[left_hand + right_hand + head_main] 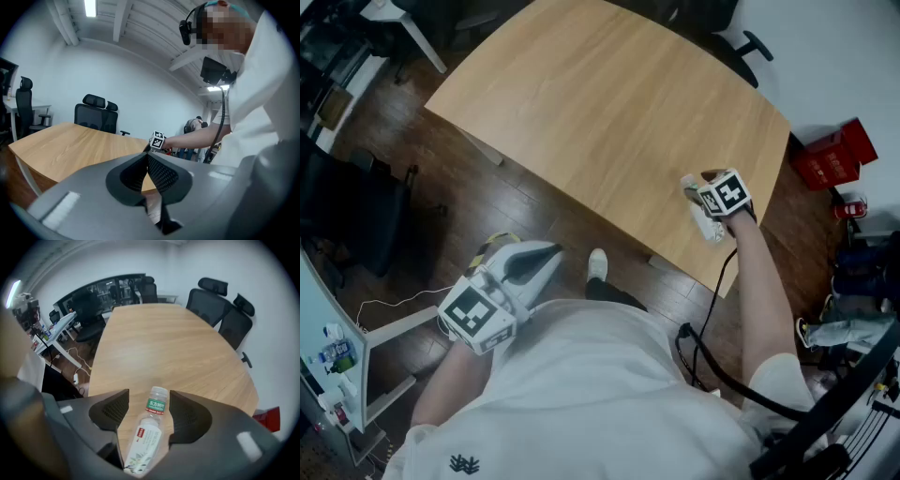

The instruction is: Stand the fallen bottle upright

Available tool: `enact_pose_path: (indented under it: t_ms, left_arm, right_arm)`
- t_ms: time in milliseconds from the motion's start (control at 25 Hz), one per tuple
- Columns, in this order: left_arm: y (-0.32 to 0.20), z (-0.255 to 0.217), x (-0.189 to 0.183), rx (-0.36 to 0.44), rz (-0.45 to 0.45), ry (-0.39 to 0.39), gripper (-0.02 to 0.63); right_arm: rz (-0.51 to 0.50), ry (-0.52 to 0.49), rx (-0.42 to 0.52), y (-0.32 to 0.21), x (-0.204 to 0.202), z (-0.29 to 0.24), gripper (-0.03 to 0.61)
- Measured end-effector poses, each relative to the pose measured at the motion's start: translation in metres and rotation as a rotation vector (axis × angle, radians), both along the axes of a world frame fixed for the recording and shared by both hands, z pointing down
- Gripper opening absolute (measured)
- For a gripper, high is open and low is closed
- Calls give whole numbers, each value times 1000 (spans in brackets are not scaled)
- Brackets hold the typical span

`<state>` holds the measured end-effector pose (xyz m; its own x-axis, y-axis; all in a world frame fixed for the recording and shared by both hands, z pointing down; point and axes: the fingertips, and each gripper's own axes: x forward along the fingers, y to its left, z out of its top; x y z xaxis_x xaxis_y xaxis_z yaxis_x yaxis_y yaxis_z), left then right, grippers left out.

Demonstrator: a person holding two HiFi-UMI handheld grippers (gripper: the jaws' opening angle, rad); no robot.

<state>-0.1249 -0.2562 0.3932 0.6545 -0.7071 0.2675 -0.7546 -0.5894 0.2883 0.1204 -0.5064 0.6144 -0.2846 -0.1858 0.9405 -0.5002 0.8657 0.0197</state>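
A clear plastic bottle (147, 432) with a white label and a green neck band lies on its side near the front right edge of the wooden table (609, 103). Its cap points away from me. My right gripper (149, 397) stands open around the bottle, one jaw on each side, with a wider gap on the left. From the head view the right gripper (703, 187) covers most of the bottle (711, 228). My left gripper (551, 249) hangs off the table over the dark floor, close to my body. The left gripper (146, 155) is shut on nothing.
Black office chairs (220, 305) stand at the table's far side, and another chair (356, 216) is on the floor at left. A red box (834, 155) sits beyond the right end. A cable (712, 356) runs along my right arm. A shoe (597, 264) is below the table edge.
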Motion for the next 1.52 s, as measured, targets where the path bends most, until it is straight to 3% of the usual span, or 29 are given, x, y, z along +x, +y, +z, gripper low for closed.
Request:
enact_pose_path:
  t_ms: [200,400,520,680,800,960,1160,1520]
  left_arm:
    - [-25,4,14,8,-19,-21,0]
    - [-38,5,17,9,-58,-24,0]
    - [-43,4,13,18,-68,-40,0]
    - [-48,4,15,-5,-72,-52,0]
    - [-50,2,16,-15,-62,-68,0]
    - [-55,0,20,-26,-51,-100,0]
    - [-56,-6,13,-32,-46,-144,0]
    - [-58,-16,20,-9,23,-177,0]
  right_arm:
    - [-11,88,-187,-7,15,52,273]
    - [-48,87,-232,-3,8,63,202]
    - [-20,-35,-104,-23,-10,30,179]
    - [83,-394,141,-59,-38,-56,178]
    - [74,-643,328,-72,-49,-111,178]
    - [121,-875,466,-78,-39,-129,178]
    - [255,-952,549,-64,-23,-113,176]
    - [234,-893,722,-18,-19,-112,176]
